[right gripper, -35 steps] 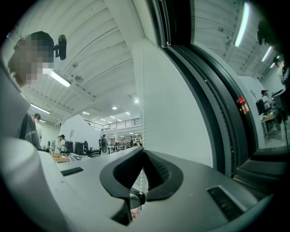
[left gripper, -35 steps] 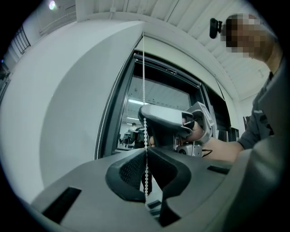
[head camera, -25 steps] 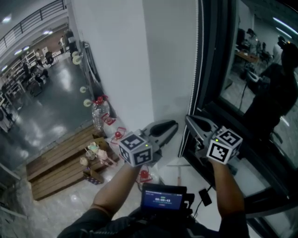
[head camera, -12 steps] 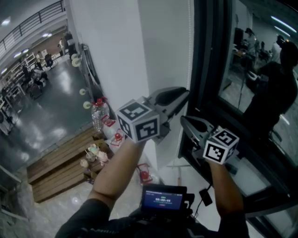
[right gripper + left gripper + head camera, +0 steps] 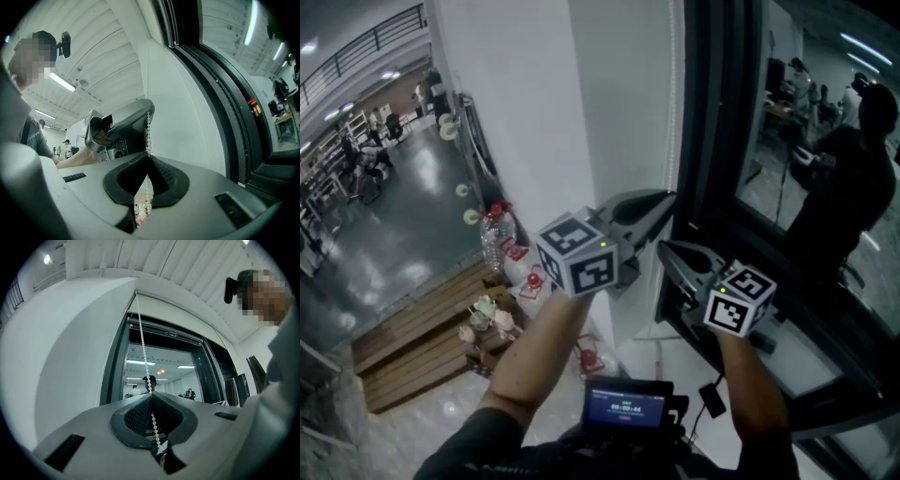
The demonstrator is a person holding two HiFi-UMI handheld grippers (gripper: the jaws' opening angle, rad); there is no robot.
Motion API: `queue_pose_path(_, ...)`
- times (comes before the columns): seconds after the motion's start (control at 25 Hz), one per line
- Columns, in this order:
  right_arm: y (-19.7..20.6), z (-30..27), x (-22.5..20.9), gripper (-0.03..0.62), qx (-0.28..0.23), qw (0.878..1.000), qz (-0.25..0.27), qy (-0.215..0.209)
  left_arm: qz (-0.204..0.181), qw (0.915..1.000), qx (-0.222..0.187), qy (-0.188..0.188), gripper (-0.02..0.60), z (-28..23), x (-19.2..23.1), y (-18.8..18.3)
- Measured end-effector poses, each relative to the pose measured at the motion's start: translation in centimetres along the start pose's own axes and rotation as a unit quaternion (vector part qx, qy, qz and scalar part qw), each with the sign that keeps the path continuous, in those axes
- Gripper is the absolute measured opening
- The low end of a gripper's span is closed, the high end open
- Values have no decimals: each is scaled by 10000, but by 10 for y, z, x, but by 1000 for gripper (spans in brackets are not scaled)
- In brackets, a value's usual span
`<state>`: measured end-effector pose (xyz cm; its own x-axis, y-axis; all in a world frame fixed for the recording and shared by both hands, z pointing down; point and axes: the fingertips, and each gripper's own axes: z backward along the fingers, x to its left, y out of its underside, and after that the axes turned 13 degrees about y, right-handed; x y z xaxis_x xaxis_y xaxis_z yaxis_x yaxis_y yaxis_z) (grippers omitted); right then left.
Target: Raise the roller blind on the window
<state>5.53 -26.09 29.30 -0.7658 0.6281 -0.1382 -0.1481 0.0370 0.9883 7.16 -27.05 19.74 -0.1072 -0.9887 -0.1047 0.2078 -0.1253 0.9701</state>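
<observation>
Left gripper had climbed from below the right one a second ago to just above it, and barely moved in the last half second. Its jaws were clamped on the bead chain, with the beads running straight through the closed tips. Looks like a hand-over-hand regrip: a fresh, higher hold was taken and the next downward pull hadn't started.

The chain ran along the window frame's left edge, just right of the white wall. Its long axis was vertical: from the top left corner of the frame down into the left jaws, then a short straight stretch into the right jaws directly below, with the rest dangling under them.

Right gripper was fully shut on the same chain and hadn't moved, so it was probably anchoring the line while the left one reset.

The roller blind seemed to be the pale band across the window's top edge, long axis level along that edge. The glass below it was uncovered in every view, so the blind was probably mostly up. I couldn't tell how much travel remained.
</observation>
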Motion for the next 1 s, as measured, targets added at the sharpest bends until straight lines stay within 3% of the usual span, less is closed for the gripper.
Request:
queue_pose_path(0.24, -1, 1, -1, 0, 8, 10000, -25, -79, -156, 9998, -72, -88, 5, 0, 0, 0)
queue_pose_path(0.4, 11, -2, -7, 0, 204, 9998, -38, -27, -247, 9995, 90, -186, 3, -1, 3, 14)
queue_pose_path(0.72, 51, -2, -25, 0, 540, 9983, -189, 128, 28, 9993, 259, -265, 3, 2, 7, 57)
queue_pose_path(1.0, 54, -4, -28, 0, 593, 9978, -183, 225, 45, 9987, 222, -467, 4, 1, 13, 60)
